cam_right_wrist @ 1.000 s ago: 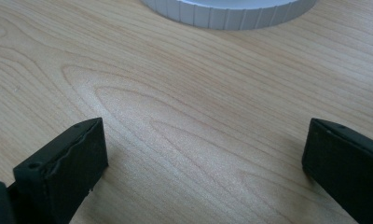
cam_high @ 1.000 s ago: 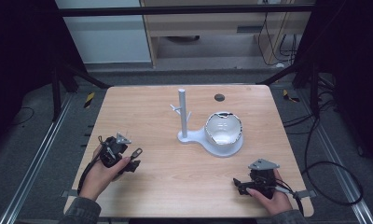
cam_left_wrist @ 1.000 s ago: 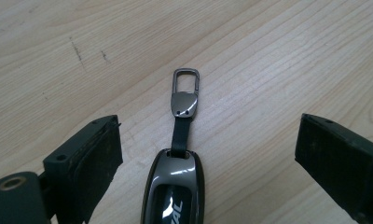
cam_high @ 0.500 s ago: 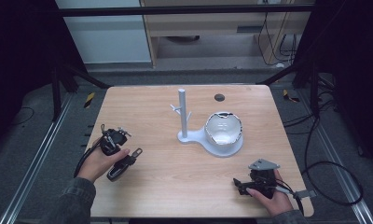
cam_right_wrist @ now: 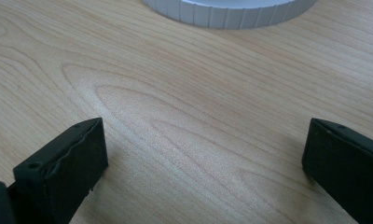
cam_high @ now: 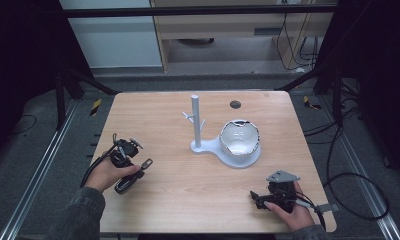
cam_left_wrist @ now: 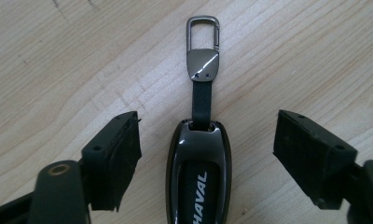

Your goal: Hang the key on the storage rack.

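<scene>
Car key fob (cam_left_wrist: 199, 168): flat on wooden table (cam_high: 178, 200), between wide-spread jaws of left gripper (cam_left_wrist: 205, 154), untouched; strap and metal clip (cam_left_wrist: 203, 46) beyond. Right gripper (cam_right_wrist: 203, 158): wide, empty. White stand (cam_high: 227, 145) at centre.

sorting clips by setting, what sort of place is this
Probably a lab or workshop recording station, not a home: a bare wooden table inside a dark metal frame, loose cables across the grey floor, and a white key stand set out as a prop.
</scene>
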`<state>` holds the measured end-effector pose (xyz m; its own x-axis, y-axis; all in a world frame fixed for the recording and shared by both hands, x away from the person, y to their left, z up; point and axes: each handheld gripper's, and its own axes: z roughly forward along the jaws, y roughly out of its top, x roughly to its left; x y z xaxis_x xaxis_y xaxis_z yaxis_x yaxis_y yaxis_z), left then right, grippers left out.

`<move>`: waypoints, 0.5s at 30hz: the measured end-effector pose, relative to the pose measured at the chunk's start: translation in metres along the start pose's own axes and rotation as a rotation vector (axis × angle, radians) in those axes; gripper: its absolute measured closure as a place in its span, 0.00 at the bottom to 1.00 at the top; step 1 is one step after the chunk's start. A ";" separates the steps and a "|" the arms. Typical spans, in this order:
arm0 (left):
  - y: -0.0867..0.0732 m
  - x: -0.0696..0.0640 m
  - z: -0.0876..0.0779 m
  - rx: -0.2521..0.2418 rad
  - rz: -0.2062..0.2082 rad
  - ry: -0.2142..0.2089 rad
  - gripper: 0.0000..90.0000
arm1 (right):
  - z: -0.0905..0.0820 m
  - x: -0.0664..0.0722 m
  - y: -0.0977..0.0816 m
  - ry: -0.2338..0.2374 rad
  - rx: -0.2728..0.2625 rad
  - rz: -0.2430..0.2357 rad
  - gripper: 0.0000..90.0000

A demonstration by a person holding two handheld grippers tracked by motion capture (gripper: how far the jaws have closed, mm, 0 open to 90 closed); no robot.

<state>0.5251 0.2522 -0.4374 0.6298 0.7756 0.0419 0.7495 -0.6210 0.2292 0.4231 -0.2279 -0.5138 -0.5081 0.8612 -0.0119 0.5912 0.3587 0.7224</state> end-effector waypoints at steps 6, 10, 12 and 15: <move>0.009 0.000 0.006 0.011 0.011 0.017 0.45 | -0.001 0.001 0.001 0.009 0.006 0.022 0.00; 0.013 0.001 0.013 0.048 0.038 0.027 0.52 | -0.001 0.001 0.000 0.010 0.006 0.022 0.00; 0.014 0.001 0.016 0.053 0.044 0.025 0.54 | -0.001 0.001 0.000 0.010 0.006 0.022 0.00; 0.014 0.002 0.018 0.060 0.048 0.015 0.58 | -0.001 0.001 0.000 0.010 0.006 0.021 0.00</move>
<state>0.5411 0.2430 -0.4519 0.6629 0.7458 0.0661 0.7294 -0.6632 0.1677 0.4220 -0.2271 -0.5126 -0.5015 0.8651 0.0102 0.6058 0.3426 0.7181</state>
